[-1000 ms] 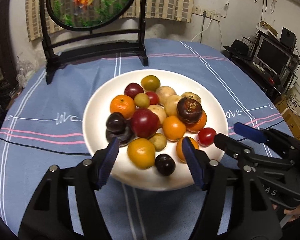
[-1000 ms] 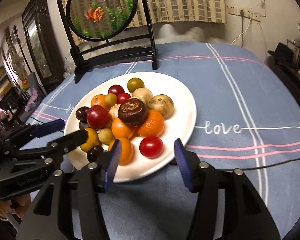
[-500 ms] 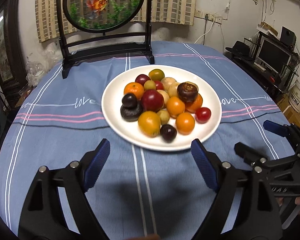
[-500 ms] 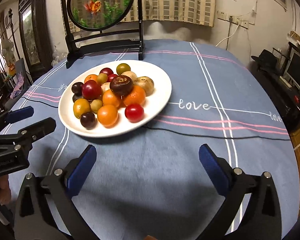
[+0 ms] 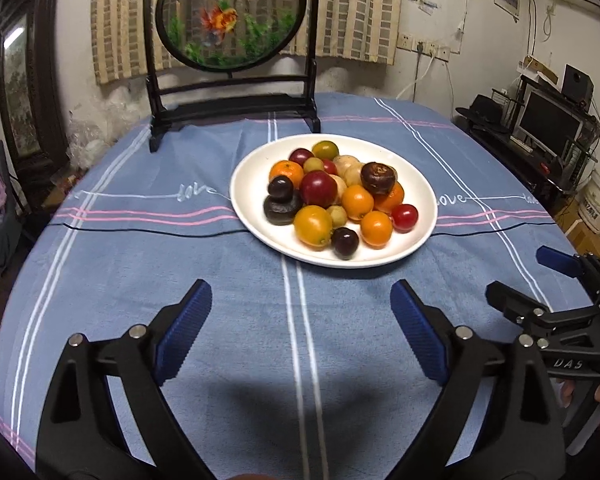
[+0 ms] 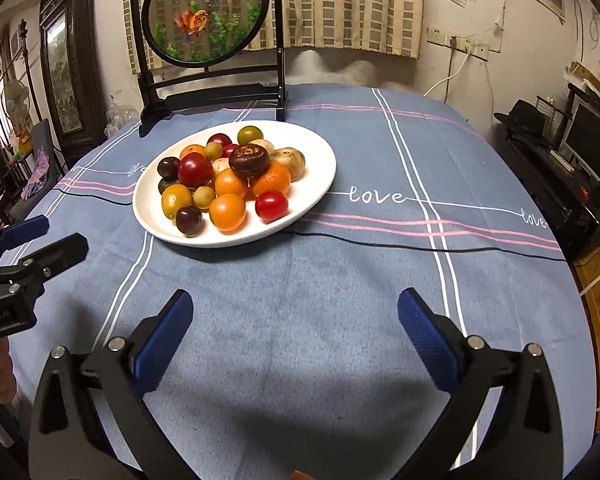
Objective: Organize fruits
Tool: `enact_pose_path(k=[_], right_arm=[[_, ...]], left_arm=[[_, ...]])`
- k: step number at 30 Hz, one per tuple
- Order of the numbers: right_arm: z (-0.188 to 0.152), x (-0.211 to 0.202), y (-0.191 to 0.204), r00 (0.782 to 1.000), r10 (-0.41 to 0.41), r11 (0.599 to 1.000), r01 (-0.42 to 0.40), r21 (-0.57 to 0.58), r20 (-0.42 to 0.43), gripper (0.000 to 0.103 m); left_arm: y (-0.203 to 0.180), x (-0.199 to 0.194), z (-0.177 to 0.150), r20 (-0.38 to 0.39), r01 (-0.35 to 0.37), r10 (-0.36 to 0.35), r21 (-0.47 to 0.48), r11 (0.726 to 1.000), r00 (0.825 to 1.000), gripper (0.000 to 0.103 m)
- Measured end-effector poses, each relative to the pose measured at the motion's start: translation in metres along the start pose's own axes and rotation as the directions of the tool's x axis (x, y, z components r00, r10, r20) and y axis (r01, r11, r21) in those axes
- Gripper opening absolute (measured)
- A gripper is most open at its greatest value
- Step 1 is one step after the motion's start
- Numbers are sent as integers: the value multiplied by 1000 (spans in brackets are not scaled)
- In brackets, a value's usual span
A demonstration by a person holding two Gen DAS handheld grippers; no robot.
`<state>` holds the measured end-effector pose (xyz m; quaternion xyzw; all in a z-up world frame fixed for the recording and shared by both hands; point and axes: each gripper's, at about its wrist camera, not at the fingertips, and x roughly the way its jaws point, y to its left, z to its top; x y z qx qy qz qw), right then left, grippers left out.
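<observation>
Fruits: a mixed heap [image 5: 332,196] of orange, red, dark purple, yellow-green and pale brown pieces, all gathered on the plate, several stacked on others; none lies loose on the cloth in either view.
Plate: white and shallow [image 5: 420,184], standing on the blue striped cloth of the desk [image 5: 180,288], just in front of the dark stand of the goldfish screen [image 5: 232,16].
Left tongs: [image 5: 300,332] held low over the near part of the desk, well short of the plate, fingers wide apart, nothing between them.
Right tongs: [image 6: 296,336] likewise back from the plate and to its right, fingers wide apart and empty.
Stage: the fruit already sits together on the plate, which fits a finished gathering; it equally fits a heap waiting to be sorted by kind. The pictures do not settle which.
If any piece is handled: take an outer, free-lying one such as the red tomato [image 6: 272,205] at the near rim, not one buried in the heap.
Grip: close gently across the widest part; soft skins bruise and round fruit squirts out.
Risk: the dark brown fruit [image 6: 249,160] perches on top and may roll if its neighbours shift.
</observation>
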<state>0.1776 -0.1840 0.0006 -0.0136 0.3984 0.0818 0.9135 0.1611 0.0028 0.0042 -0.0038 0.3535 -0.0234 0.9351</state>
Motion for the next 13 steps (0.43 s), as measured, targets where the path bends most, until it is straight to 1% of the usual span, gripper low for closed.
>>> enact_pose_path(k=[1, 3, 5, 13], right_arm=[[-1, 0, 0, 1000, -1, 1000, 1, 3, 0, 102], [-2, -2, -2, 1000, -1, 1000, 1, 7, 1, 102], [-4, -2, -3, 1000, -2, 1000, 2, 8, 2, 102], [-11, 2, -5, 1000, -11, 1000, 11, 0, -22, 102]], left_arm=[[0, 0, -2, 1, -13, 13, 12, 1000, 1000, 92], [1, 0, -4, -11, 0, 1, 14, 1000, 1000, 93], [4, 0, -6, -23, 13, -12, 3, 1000, 1000, 99], [14, 11, -8, -51, -34, 33, -36, 999, 998, 100]])
